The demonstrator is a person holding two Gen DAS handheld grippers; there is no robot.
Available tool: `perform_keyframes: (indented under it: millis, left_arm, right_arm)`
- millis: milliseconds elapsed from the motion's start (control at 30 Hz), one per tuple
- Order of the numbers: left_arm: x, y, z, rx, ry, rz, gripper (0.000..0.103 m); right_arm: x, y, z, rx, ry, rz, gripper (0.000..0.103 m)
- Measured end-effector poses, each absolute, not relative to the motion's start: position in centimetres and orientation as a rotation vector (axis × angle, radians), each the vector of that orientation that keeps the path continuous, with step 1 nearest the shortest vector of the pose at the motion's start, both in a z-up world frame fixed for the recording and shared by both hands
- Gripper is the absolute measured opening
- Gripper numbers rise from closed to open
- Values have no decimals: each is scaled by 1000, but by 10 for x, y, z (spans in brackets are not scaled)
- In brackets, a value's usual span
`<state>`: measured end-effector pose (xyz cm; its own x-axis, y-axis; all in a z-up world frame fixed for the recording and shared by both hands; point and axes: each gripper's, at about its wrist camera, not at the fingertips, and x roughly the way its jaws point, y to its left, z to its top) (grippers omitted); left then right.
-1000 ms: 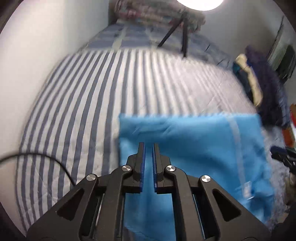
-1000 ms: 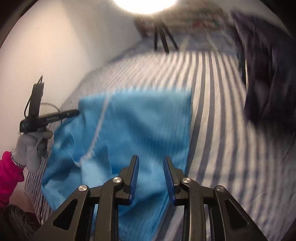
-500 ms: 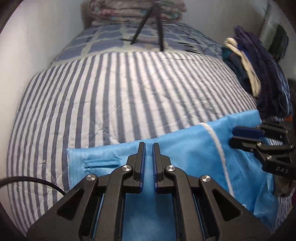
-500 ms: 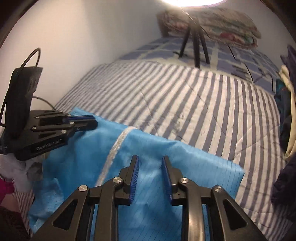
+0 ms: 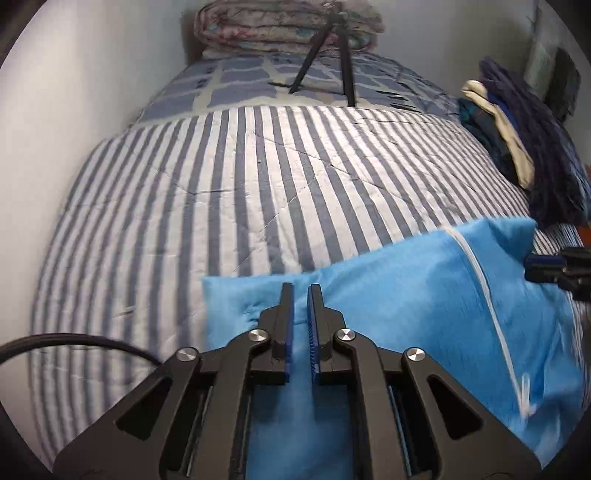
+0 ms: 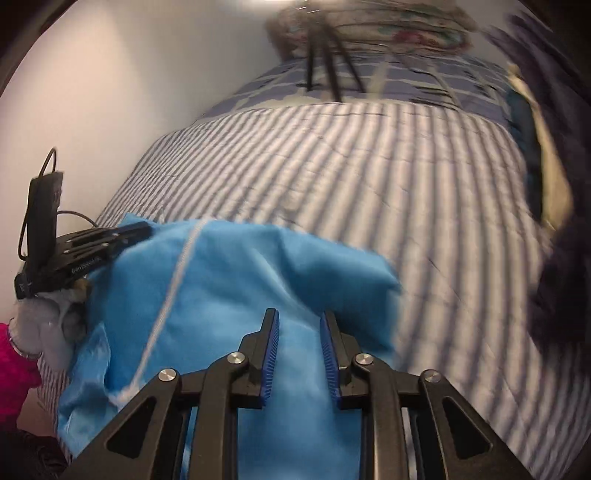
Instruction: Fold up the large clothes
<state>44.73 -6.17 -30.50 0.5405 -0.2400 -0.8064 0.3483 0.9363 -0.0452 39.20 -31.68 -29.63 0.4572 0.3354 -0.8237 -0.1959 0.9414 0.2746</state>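
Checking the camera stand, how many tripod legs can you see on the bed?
2 in the left wrist view: left leg and right leg, both on the far checked bedding. A third may be hidden.

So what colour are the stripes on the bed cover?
Grey-blue and white stripes on the bed cover, clearest in the left wrist view.

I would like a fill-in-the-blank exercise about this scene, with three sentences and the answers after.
1. The garment lying on the bed is ____ in colour.
2. The cover under it has a pattern of ____.
3. A black ____ stands at the far end of the bed, before the folded blankets.

Answers: blue; stripes; tripod
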Motion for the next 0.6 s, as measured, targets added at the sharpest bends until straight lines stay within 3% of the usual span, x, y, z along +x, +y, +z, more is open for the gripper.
perform_keyframes:
  millis: [200, 400, 533, 600]
  left_arm:
    - [398, -36, -276, 117, 886, -349, 8]
    - [372, -30, -287, 66, 949, -362, 11]
    - [382, -19, -307, 67, 986, -297, 12]
    - [388, -9, -315, 54, 1000, -268, 18]
  right_arm:
    - [340, -345, -284, 143, 1020, 313, 32]
    - [316, -358, -287, 263, 1008, 350, 54]
    - [311, -368, -301, 351, 1032, 351, 52]
    - [309, -370, -306, 363, 1049, 353, 51]
